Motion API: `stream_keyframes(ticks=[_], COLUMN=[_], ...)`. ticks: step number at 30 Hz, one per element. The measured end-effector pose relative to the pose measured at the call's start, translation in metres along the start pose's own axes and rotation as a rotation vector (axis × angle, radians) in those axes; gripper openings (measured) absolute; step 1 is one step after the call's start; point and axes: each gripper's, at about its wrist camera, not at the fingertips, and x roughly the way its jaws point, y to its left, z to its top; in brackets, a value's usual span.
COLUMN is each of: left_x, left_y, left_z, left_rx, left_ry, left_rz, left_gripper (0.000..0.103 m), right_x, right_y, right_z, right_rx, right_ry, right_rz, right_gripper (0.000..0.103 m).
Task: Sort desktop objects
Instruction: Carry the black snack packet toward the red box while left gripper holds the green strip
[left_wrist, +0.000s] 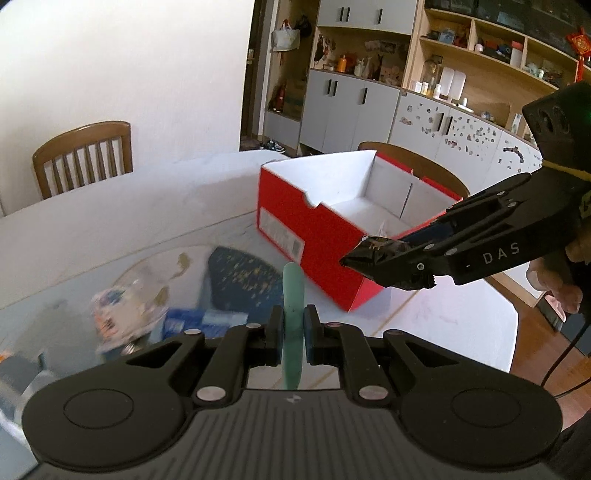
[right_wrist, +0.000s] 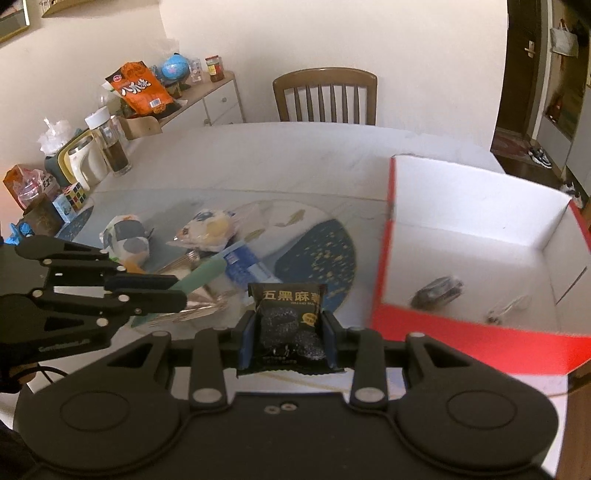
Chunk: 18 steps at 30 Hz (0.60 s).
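My left gripper (left_wrist: 293, 334) is shut on a thin green handle (left_wrist: 293, 295) that sticks up between its pads; it also shows in the right wrist view (right_wrist: 201, 275). My right gripper (right_wrist: 288, 336) is shut on a black snack packet (right_wrist: 287, 317) with gold characters, held above the table left of the red shoebox (right_wrist: 384, 258). In the left wrist view the right gripper (left_wrist: 364, 260) hovers at the box's (left_wrist: 295, 218) near corner. The box holds a small wrapped dark item (right_wrist: 437, 291) and a small pale item (right_wrist: 504, 308).
Snack packets (right_wrist: 207, 229), a blue carton (right_wrist: 240, 262) and a cat-shaped toy (right_wrist: 125, 236) lie on a round glass mat (right_wrist: 332, 254). Bottles, a Rubik's cube (right_wrist: 75, 197) and bags crowd the table's left edge. Wooden chairs (right_wrist: 325, 96) stand at the far side.
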Motion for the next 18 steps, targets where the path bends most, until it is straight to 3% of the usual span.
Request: stream_keyframes(ticks=[18], left_x=[0.059], left_y=[-0.062], left_z=[0.065], left_rx=[0.028], left_ry=[-0.006], left_rz=[0.009], left_gripper=[0.01], right_x=[-0.028], right_y=[-0.096], right_z=[0.012], right_rx=[-0.009], right_ry=[-0.034], right_rz=[-0.024], right_gripper=[0.036])
